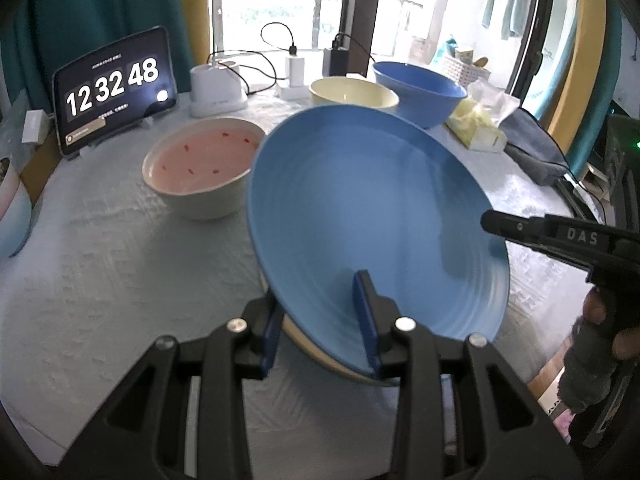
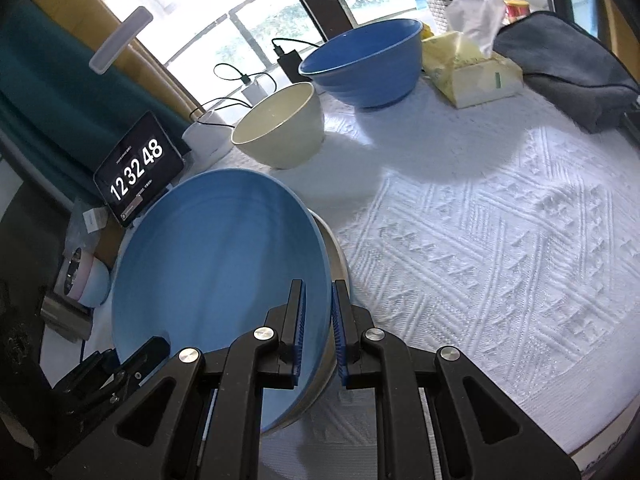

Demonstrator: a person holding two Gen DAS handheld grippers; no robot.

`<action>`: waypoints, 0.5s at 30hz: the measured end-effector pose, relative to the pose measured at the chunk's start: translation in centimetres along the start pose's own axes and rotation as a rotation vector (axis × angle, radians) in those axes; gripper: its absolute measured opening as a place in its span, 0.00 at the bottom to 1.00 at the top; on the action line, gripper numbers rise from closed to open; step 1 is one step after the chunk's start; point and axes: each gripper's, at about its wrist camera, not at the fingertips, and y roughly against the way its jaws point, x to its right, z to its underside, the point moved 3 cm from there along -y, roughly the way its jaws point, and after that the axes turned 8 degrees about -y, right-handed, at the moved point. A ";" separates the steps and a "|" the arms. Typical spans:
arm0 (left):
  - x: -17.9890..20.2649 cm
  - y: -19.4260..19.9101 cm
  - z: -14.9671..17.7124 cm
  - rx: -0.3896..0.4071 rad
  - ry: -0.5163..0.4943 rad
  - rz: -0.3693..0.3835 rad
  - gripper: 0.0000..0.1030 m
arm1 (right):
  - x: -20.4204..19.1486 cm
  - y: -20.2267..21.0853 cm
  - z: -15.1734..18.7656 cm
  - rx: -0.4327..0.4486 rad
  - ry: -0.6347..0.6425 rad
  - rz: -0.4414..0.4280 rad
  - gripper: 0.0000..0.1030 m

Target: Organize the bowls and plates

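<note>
Daylight floods in from the windows (image 1: 276,4) at twelve o'clock, blown out to white glare in both views. The blue plate (image 1: 360,216) is motion-blurred at its rim. Soft bowl shadows fall on the white tablecloth (image 2: 500,240) toward six o'clock. Fisheye bending curves the edges, and corners go black.

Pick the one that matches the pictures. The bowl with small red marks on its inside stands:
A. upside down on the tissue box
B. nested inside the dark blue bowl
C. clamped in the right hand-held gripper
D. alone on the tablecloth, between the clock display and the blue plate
D: the left wrist view shows the bowl with red marks upright on the tablecloth, with the clock display behind it and the blue plate beside it.
</note>
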 end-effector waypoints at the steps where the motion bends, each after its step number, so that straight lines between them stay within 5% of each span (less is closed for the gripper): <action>1: 0.0 -0.1 0.0 -0.005 0.002 -0.002 0.35 | 0.0 0.0 0.0 0.000 0.001 -0.001 0.14; 15: 0.2 -1.6 0.6 -0.094 -0.023 -0.019 0.45 | 0.3 0.6 -0.4 0.010 0.008 0.016 0.14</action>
